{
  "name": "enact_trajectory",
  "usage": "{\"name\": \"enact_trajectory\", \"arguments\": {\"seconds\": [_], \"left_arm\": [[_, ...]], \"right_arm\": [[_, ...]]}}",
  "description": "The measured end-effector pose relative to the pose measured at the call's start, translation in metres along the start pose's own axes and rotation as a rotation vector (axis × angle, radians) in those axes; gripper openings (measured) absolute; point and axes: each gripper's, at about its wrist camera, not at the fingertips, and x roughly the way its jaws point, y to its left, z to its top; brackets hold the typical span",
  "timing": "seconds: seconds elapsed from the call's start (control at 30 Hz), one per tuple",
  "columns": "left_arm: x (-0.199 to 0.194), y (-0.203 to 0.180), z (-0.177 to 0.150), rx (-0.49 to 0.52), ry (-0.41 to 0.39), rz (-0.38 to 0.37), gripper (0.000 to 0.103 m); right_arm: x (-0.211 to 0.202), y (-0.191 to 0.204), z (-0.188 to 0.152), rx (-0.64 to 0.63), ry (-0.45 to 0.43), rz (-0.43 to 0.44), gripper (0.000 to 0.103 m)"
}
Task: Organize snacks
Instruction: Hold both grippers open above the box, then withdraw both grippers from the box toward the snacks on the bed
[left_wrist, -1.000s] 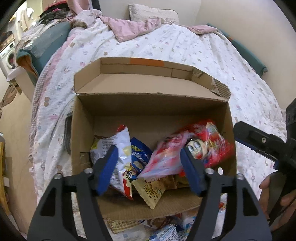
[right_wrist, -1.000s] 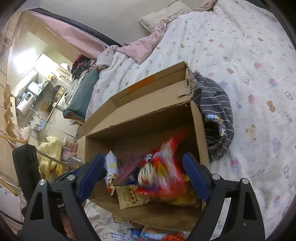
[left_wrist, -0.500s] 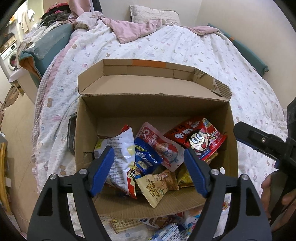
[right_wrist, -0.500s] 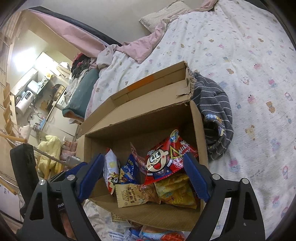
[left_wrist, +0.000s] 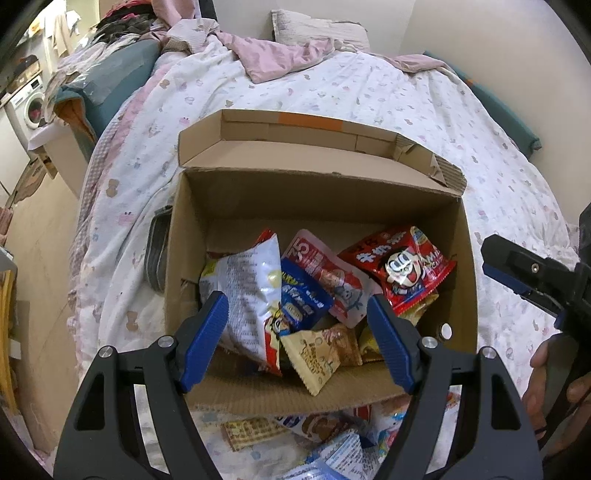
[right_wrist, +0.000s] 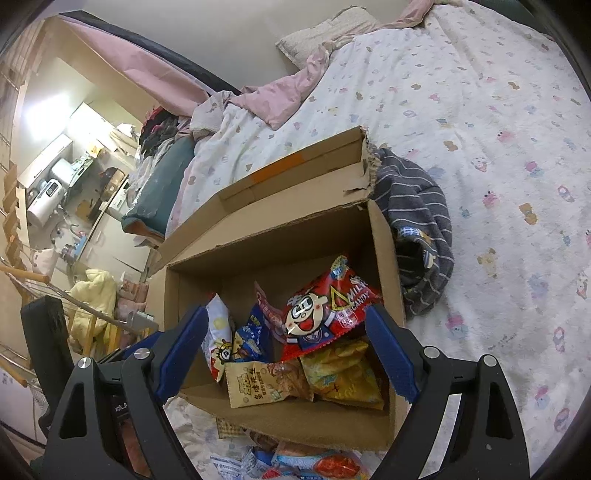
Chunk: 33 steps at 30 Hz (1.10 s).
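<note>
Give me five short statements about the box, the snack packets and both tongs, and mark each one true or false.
1. The cardboard box stands on the bed with its top open. True.
2. The red candy packet lies on the bedding outside the box. False: it lies inside the box, on top of other packets.
3. The left tongs are clamped on the white packet. False: they are open and grip nothing.
4. More snack packets lie on the bed in front of the box. True.
5. The right tongs hold the yellow packet. False: they are open and empty; the packet lies in the box.
</note>
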Motion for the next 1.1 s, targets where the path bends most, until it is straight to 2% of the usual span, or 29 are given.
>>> {"name": "enact_trajectory", "arguments": {"seconds": [0.17, 0.37, 0.4, 0.5, 0.63, 0.7, 1.1], "left_arm": [[-0.011, 0.001, -0.004, 0.014, -0.024, 0.019, 0.075], [-0.027, 0.014, -0.01, -0.029, -0.051, 0.01, 0.075], [-0.029, 0.016, -0.012, -0.038, -0.049, 0.007, 0.077], [-0.038, 0.022, -0.017, -0.062, -0.062, 0.002, 0.09], [-0.046, 0.025, -0.025, -0.069, -0.072, 0.007, 0.091], [-0.049, 0.027, -0.03, -0.068, -0.07, 0.009, 0.091], [-0.065, 0.035, -0.059, -0.073, -0.067, 0.02, 0.091]], "right_arm": [[-0.008, 0.0, -0.007, 0.001, -0.002, -0.008, 0.089], [-0.022, 0.008, -0.017, -0.027, -0.013, -0.02, 0.089], [-0.023, 0.01, -0.019, -0.034, -0.013, -0.023, 0.089], [-0.028, 0.015, -0.024, -0.054, -0.018, -0.03, 0.09], [-0.039, 0.02, -0.03, -0.079, -0.046, -0.043, 0.1], [-0.042, 0.021, -0.034, -0.086, -0.042, -0.042, 0.102], [-0.068, 0.027, -0.074, -0.094, -0.033, -0.067, 0.102]]}}
